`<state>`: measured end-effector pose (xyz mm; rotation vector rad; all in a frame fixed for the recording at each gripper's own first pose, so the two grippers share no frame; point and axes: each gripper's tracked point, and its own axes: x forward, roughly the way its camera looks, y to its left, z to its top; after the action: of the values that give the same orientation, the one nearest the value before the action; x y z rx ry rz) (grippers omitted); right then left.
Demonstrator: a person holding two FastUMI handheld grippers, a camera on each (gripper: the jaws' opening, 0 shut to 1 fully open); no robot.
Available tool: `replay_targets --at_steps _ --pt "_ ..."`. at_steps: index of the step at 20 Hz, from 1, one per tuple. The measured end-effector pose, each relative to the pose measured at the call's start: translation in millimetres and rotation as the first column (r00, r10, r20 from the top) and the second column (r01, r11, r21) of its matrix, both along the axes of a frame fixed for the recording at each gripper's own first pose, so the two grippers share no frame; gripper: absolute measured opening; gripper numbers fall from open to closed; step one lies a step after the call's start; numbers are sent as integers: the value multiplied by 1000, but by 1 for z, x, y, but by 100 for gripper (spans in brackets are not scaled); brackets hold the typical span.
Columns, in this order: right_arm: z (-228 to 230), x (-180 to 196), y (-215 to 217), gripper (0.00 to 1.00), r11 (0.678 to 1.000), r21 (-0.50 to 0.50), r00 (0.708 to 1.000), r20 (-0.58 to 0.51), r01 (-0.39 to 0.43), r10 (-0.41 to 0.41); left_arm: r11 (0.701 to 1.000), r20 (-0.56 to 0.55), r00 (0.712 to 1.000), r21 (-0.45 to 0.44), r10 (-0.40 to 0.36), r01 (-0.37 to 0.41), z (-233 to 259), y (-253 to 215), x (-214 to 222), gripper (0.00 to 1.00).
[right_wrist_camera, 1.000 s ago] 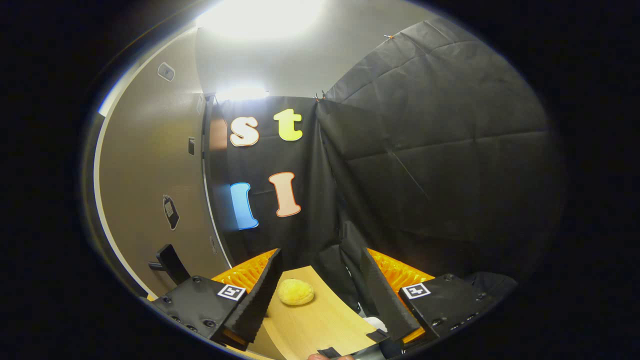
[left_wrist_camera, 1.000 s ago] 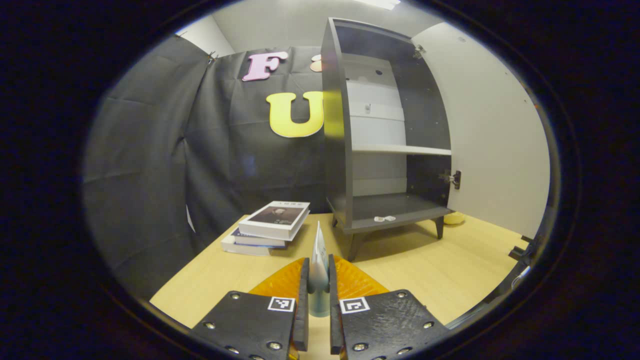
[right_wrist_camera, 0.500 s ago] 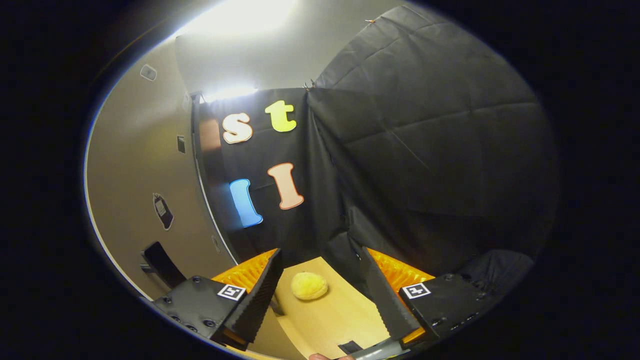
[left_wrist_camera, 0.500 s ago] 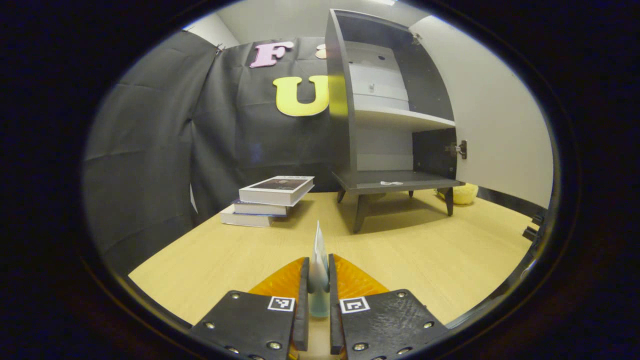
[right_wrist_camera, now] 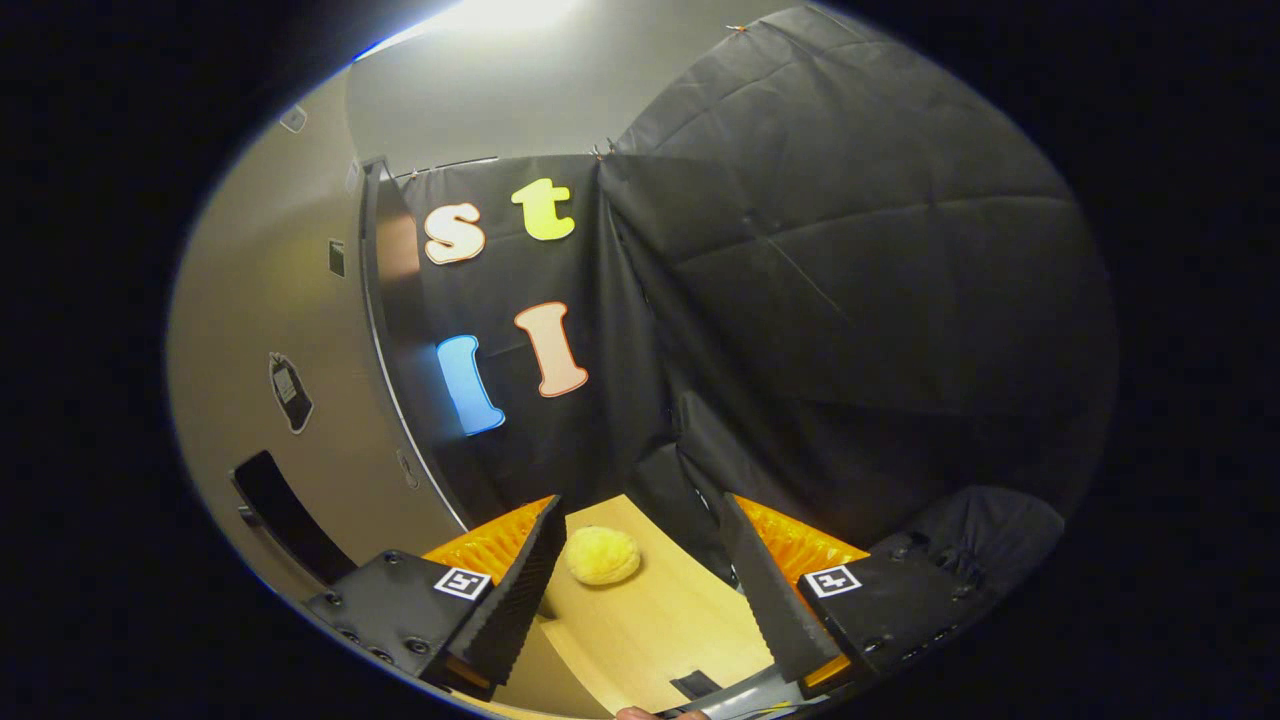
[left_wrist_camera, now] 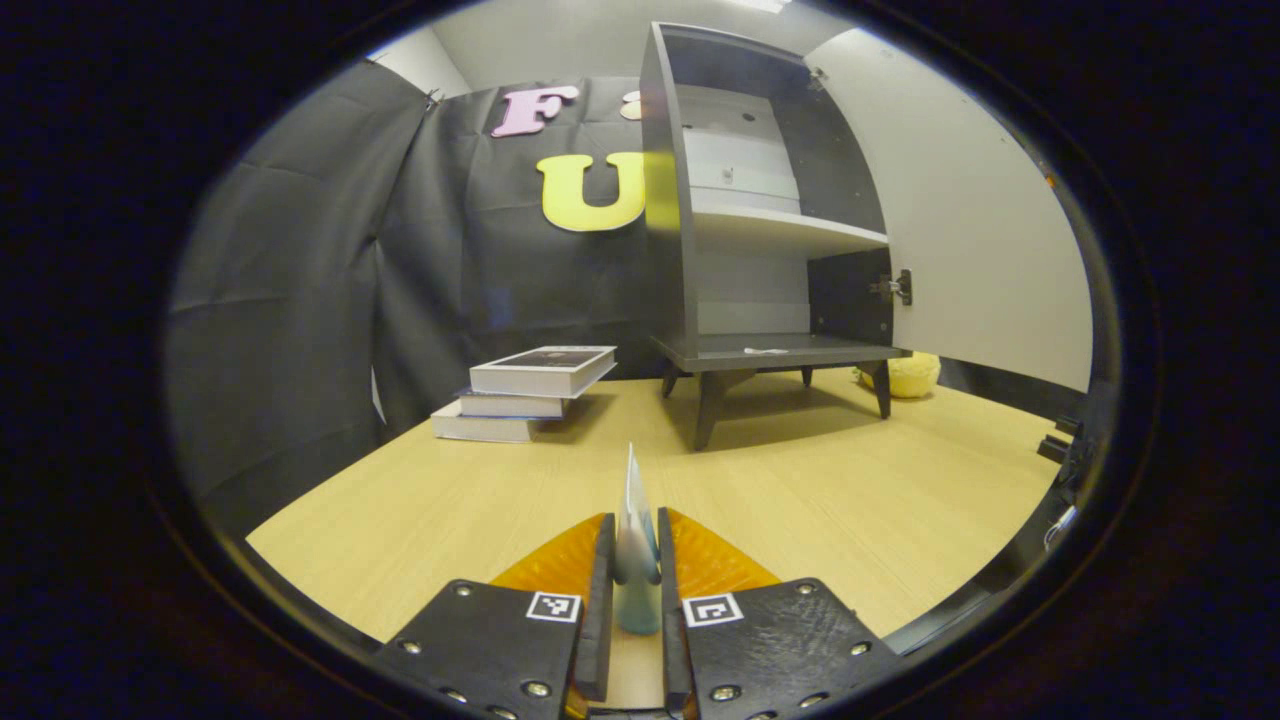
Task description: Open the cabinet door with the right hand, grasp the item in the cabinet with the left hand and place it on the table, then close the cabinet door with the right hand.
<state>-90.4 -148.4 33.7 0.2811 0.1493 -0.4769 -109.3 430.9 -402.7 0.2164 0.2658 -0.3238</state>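
A thin pale packet point(left_wrist_camera: 634, 490) stands upright between the fingers of my left gripper point(left_wrist_camera: 634, 530), which is shut on it low over the wooden table point(left_wrist_camera: 860, 500). Beyond it stands the dark cabinet point(left_wrist_camera: 668, 230), its white door point(left_wrist_camera: 960, 220) swung wide to the right. A small white scrap point(left_wrist_camera: 765, 351) lies on the cabinet's bottom shelf. My right gripper point(right_wrist_camera: 640, 570) is open and holds nothing. It hangs beside the outer face of the door point(right_wrist_camera: 270, 300), with the dark door handle point(right_wrist_camera: 280, 515) to its left.
A stack of books point(left_wrist_camera: 530, 390) lies on the table left of the cabinet. A yellow plush ball point(left_wrist_camera: 905, 373) sits by the cabinet's right legs; the yellow plush ball point(right_wrist_camera: 602, 556) lies between the right gripper's fingers, farther off. Black cloth walls close in the back and sides.
My left gripper has sunk lower toward the table with the packet still in it. The right gripper has shifted a little along the door, staying open.
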Motion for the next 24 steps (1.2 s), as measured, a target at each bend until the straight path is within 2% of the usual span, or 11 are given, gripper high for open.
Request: replay_targets --at_steps 2,4,6,7,15,16,17,19,22,23,24 --pt "-9 -4 -1 98 1000 12 1000 -4 7 -7 1000 1 1000 18 3 -3 4 3 2 27" --pt "-22 -9 -3 98 1000 10 1000 -22 14 -14 1000 29 1000 8 -8 8 24 1 0 51" --pt "-38 -11 -4 98 1000 14 999 -48 16 -15 1000 49 999 5 3 -3 45 4 -6 94" --pt "-44 -12 -3 98 1000 21 998 -58 14 -13 1000 61 998 -1 9 -9 60 3 -7 97" --pt "-72 -18 -24 98 999 42 997 -73 26 -23 995 122 989 -64 84 -77 195 -8 -55 96" --pt "-76 -17 -24 98 999 44 997 -74 14 -11 995 131 987 -52 89 -83 211 -12 -60 97" --pt "-78 -16 -23 93 999 45 997 -76 0 4 996 142 986 -22 92 -90 226 -15 -65 97" --pt "-79 -18 -22 98 999 48 998 -63 -22 25 992 157 981 35 114 -121 254 -20 -75 95" --pt "-73 -22 -21 98 996 72 999 -13 -45 46 991 92 987 -32 132 -130 279 -54 -86 97" --pt "-69 -21 -23 93 996 75 998 4 -57 57 987 69 986 -52 152 -149 289 -62 -85 96" --pt "-66 -22 -25 93 995 72 998 20 -64 62 981 65 980 -62 189 -185 302 -64 -83 96"
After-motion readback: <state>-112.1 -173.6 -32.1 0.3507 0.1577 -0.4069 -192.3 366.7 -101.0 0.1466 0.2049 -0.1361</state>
